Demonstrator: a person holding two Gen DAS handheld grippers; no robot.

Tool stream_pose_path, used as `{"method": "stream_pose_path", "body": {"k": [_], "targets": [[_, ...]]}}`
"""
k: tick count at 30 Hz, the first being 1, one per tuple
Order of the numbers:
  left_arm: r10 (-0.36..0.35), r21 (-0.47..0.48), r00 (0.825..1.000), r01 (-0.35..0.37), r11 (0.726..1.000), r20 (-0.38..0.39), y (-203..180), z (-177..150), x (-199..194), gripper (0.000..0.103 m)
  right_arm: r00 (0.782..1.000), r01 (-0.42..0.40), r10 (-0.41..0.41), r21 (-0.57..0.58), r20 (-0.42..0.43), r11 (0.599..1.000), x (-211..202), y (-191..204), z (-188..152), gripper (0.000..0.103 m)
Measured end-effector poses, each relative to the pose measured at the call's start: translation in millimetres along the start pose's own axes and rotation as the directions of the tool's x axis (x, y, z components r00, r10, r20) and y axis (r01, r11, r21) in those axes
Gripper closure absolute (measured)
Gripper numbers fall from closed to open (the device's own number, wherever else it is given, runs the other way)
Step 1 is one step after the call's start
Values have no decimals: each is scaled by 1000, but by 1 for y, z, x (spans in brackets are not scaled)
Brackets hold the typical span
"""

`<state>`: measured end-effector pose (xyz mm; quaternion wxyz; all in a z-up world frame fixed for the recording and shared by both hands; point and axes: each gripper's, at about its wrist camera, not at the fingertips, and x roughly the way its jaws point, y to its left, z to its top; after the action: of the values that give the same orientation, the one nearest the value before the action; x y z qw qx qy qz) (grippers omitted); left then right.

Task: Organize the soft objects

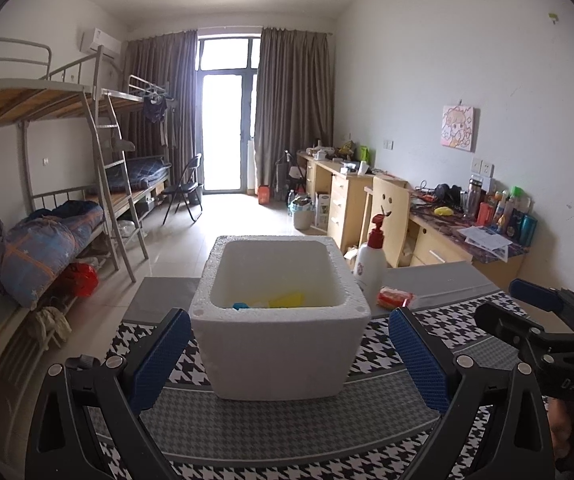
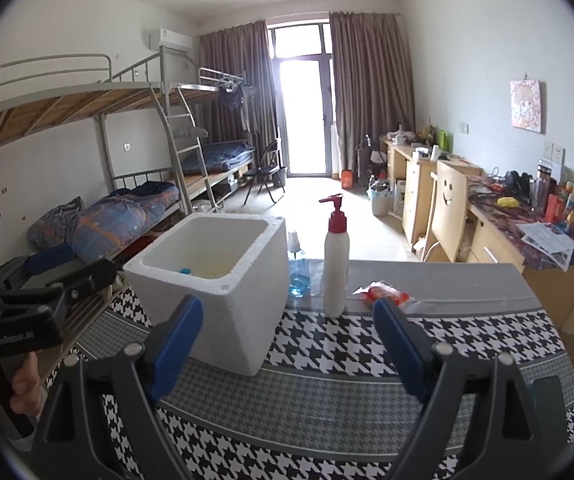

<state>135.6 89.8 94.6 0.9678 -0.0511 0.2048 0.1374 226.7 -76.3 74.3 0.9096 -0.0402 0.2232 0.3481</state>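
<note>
Both our grippers are spread wide with nothing between the pads — the left gripper (image 1: 289, 360) frames the white foam box (image 1: 279, 320), the right gripper (image 2: 289, 350) hangs just beside it, aimed past the box's right side. We judge we're between placements: yellow and blue soft pieces (image 1: 275, 301) already lie in the box, and the red-orange packet (image 2: 383, 294) waits near the far edge of the tabletop (image 2: 327, 400), beside the pump bottle (image 2: 335, 256). Next move, we reckon — the right gripper reaches forward, closes gently on the packet and clears the bottle. The left wrist view looks down into the box; the right wrist view alone shows a blue bottle (image 2: 297, 268) behind it.
</note>
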Motion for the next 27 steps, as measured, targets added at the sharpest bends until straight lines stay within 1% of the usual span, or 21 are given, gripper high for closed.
{"method": "stream_pose_path", "body": {"k": [6,13,16,21,24,27], "targets": [[-5,9,999,5,1000,33,-6,-6,-21,3,1000,9,-9,-9,18,1000,-16,6,-5,13],[-1,20,998,-1,1000,63,-15,-19,-39,3,999,-1,2,-21,47,1000,-36,13,-13,13],[-13,21,997,11,1000,74,-17,-26,-48,3,998,-7,8,-24,60,1000,-42,15,-19,13],[7,46,994,-12,999,107,-23,-36,-59,3,997,0,3,-36,81,999,-51,19,-28,13],[3,34,994,-6,999,111,-22,-41,-62,3,995,9,-4,-55,102,998,-57,22,-35,13],[7,22,993,-10,1000,122,-21,-47,-66,3,994,-5,11,-55,111,998,-61,24,-42,13]]}}
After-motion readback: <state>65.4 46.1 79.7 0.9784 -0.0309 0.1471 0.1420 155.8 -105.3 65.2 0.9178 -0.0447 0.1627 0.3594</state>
